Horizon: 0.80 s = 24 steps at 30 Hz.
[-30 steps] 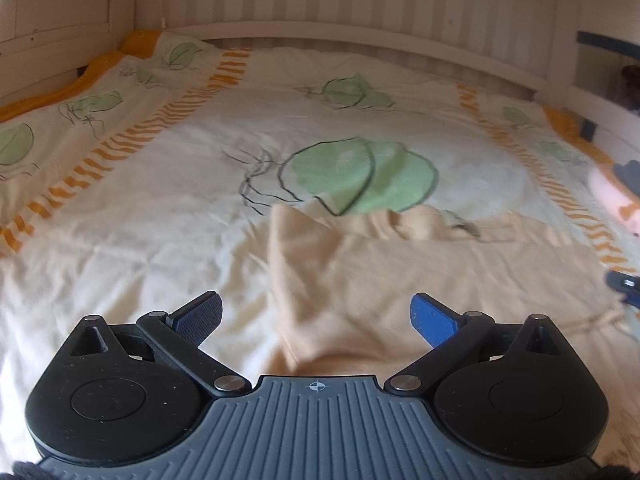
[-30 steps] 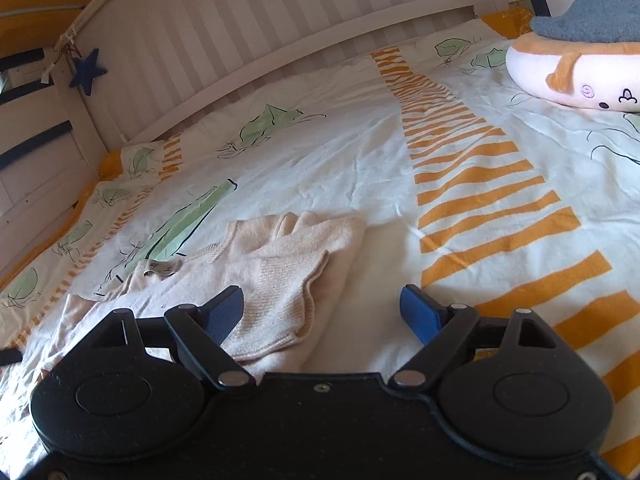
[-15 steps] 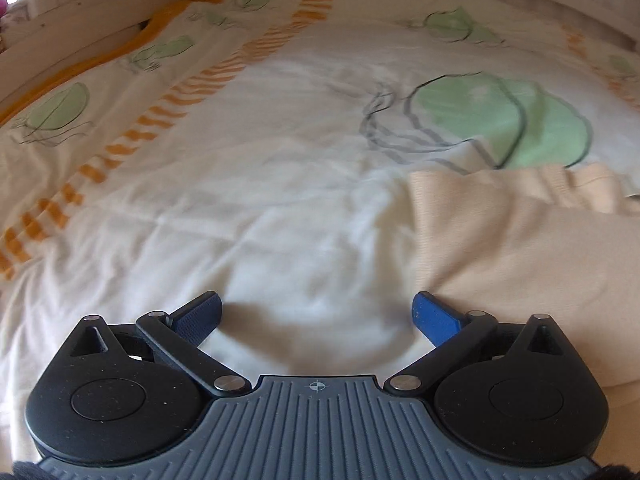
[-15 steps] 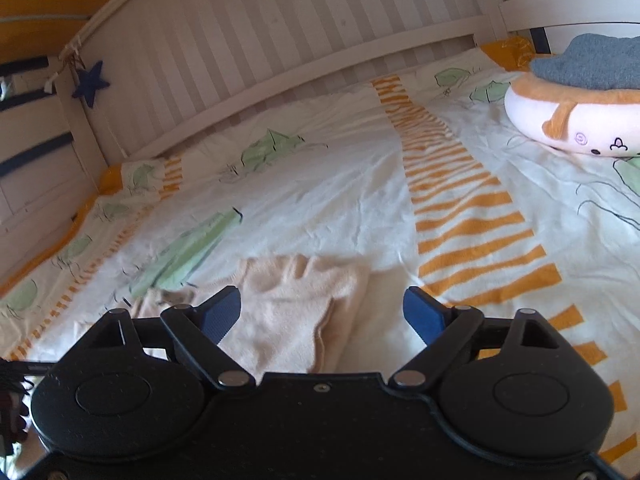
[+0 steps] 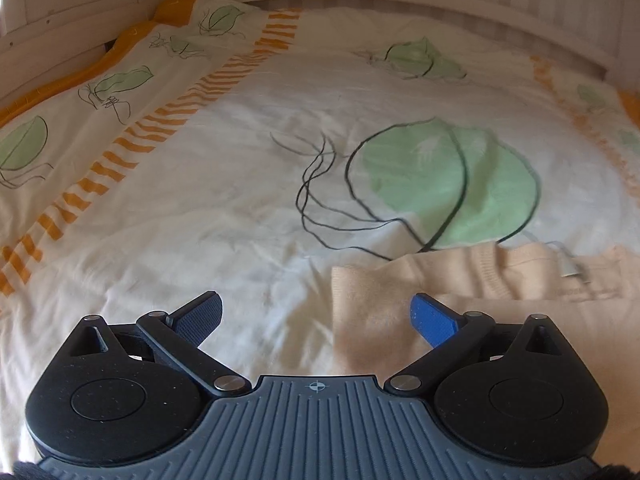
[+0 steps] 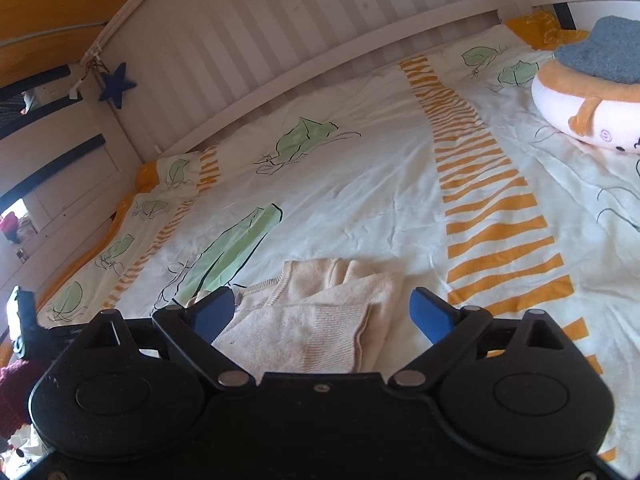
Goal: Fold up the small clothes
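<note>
Cream knit garment lying partly folded on the leaf-printed duvet, one edge doubled over onto itself toward the orange-striped band. Seen from the right wrist camera, spread just beyond and below the right gripper, framed in the gap between the two blue pads but clear of both; left pad overlapping the garment's neckline side in the picture, right pad over bare duvet just past the folded edge. Right jaws wide and opening further, nothing pressed between them, held above the fabric rather than on it.

From the left wrist camera, same garment at lower right, its near left corner reaching into the space ahead of the left gripper. Left jaws wide apart, gripping nothing; right-hand pad over the cream fabric, contact impossible to tell, left-hand pad over plain duvet well clear of the garment. Small white label showing near the neckline, just below the big green leaf print.

Farther off in the right wrist view: white slatted bed rail with a dark blue star hanging on it, round plush cushion at upper right with a folded grey knit on top.
</note>
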{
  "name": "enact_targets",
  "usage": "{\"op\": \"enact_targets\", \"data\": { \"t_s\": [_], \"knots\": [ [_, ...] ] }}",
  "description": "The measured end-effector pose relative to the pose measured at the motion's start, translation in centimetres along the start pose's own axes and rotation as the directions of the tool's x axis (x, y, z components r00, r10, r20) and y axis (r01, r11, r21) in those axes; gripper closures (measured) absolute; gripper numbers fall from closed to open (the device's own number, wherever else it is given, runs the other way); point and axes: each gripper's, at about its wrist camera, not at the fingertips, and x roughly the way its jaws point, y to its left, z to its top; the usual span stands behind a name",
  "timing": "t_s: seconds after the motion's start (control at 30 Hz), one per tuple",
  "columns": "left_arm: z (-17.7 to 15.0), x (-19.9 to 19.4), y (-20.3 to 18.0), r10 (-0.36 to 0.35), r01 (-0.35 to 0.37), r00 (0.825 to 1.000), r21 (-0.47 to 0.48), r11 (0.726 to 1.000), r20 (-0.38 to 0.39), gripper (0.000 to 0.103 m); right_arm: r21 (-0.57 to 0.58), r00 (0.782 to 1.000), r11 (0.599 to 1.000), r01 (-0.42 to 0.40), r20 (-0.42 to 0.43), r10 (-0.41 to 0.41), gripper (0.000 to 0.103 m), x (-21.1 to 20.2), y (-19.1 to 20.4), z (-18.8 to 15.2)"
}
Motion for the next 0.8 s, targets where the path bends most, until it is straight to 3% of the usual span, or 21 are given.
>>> {"op": "enact_targets", "data": {
  "t_s": [0.17,0.23,0.4,0.6,0.8],
  "knots": [
    [-0.5,3.9,1.3,0.118,-0.120,0.990,-0.012,0.993,-0.081,0.000,-0.001,1.000,1.000,0.005,-0.009,-0.005,0.007,0.2,-0.2,-0.3],
    [-0.8,4.5,2.3,0.130,-0.134,0.987,-0.037,0.990,-0.091,0.000,-0.009,1.000,1.000,0.007,-0.017,-0.008,0.007,0.4,-0.1,-0.5],
    [-0.6,3.8,2.8,0.091,-0.096,0.992,-0.044,0.994,-0.092,0.001,-0.004,0.999,1.000,0.006,-0.033,-0.006,0.007,0.8,-0.3,-0.7],
    [-0.8,-1.1,3.7,-0.025,0.020,0.999,-0.156,0.988,-0.030,0.001,0.004,0.999,1.000,0.005,-0.032,-0.005,0.007,0.7,-0.2,-0.7],
    [-3.8,-4.3,1.4,-0.111,0.109,0.993,-0.030,0.994,-0.046,0.001,0.017,0.999,1.000,-0.015,-0.042,0.015,0.007,0.8,-0.1,-0.8]
  ]
}}
